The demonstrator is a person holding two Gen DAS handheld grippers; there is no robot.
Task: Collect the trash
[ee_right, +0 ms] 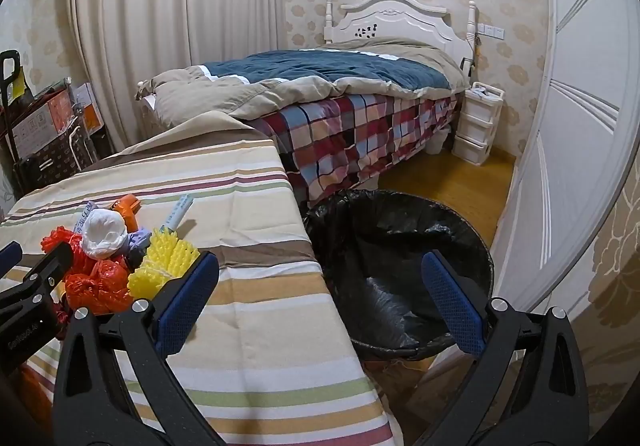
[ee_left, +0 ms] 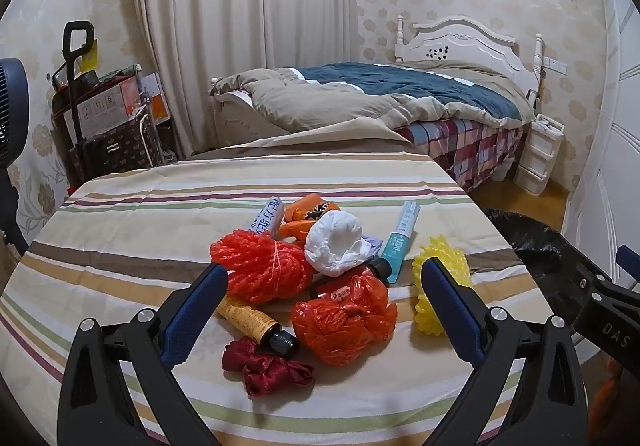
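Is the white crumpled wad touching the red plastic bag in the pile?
Cannot tell. In the left wrist view the white wad sits just above the red plastic bag, with a black cap between them; the right wrist view overlaps them, so neither shows contact or a gap.

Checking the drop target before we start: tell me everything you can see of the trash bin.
The bin is round and open-topped, lined with a glossy, crinkled black plastic bag folded over its rim. It stands upright on the wooden floor, right beside the edge of the striped table, between it and the white door. Nothing is visible inside but the liner. In the left wrist view only part of its rim shows. The open right gripper hangs over its near edge, not touching.
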